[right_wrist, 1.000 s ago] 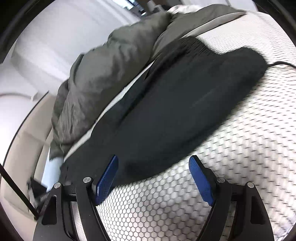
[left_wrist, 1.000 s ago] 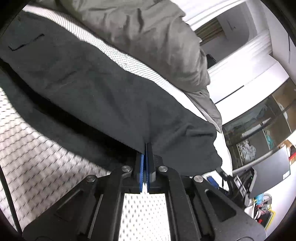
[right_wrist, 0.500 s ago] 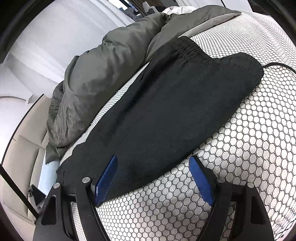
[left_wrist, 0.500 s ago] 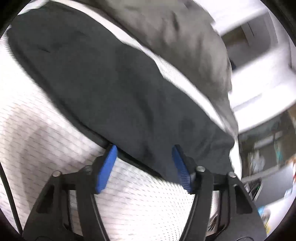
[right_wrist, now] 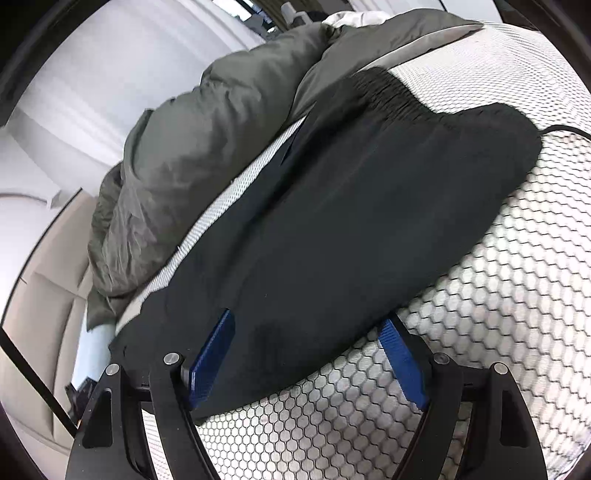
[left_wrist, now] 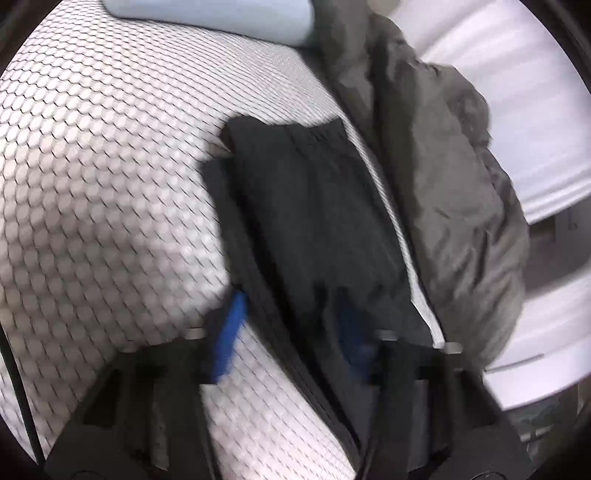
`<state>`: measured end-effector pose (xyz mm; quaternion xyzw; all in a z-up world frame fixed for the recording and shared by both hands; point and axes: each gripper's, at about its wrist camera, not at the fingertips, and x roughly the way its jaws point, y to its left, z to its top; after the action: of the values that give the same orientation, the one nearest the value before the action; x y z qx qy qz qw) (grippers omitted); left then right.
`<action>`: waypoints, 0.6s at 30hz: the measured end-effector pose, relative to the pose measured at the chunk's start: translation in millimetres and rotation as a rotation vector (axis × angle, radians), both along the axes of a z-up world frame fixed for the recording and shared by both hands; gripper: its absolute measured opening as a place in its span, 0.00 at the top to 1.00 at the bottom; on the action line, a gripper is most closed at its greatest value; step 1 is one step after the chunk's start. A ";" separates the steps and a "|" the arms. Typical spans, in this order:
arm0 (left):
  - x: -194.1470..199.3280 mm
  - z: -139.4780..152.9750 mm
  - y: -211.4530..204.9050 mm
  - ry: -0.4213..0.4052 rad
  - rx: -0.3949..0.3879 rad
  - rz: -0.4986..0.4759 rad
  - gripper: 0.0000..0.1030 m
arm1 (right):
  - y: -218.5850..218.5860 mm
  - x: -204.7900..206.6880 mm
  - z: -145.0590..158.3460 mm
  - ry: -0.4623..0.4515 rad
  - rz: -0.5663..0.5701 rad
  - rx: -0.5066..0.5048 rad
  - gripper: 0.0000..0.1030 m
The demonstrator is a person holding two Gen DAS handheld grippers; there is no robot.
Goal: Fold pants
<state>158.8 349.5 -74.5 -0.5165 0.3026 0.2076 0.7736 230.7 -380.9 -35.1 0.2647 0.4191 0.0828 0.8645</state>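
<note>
Lying along a bed (right_wrist: 498, 295) with a white honeycomb-patterned cover, a pair of black pants (right_wrist: 351, 221) stretches lengthwise, doubled so one leg rests on the other. In the right wrist view the elastic waistband sits at the far end, and a crumpled grey duvet (right_wrist: 207, 140) runs just beside the pants on their far side, with a thin strip of the cover between them. The right tongs (right_wrist: 306, 350) are spread wide, their blue pads on either side of the near edge of the pants, one pad over black cloth and the other over the cover; nothing is gripped.

The left wrist view is blurred. Here the pants (left_wrist: 314, 221) run away from the camera as a narrow dark band, with the duvet (left_wrist: 454, 192) on the right and a pale blue pillow (left_wrist: 221, 14) at the top edge. The left tongs (left_wrist: 291, 339) are also wide apart, one blue pad over the cover and the other over the dark cloth, holding nothing.
</note>
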 end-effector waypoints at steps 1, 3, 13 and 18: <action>0.0 -7.7 8.2 -0.005 -0.023 0.026 0.86 | 1.2 1.0 -0.6 0.001 -0.001 -0.006 0.21; -4.0 -15.3 12.6 -0.034 -0.065 0.056 0.96 | 3.9 2.5 -0.8 -0.002 -0.003 -0.011 0.21; -38.2 40.8 1.4 -0.070 0.165 0.127 1.00 | -11.8 -0.3 5.8 -0.027 -0.045 -0.030 0.21; -52.2 9.3 28.0 0.054 0.038 0.191 0.98 | -53.8 -10.1 12.1 -0.043 -0.139 0.010 0.20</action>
<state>106.6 377.4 -65.3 -0.5226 0.2686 0.2999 0.7515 220.6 -434.7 -23.1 0.2956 0.3806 0.0302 0.8757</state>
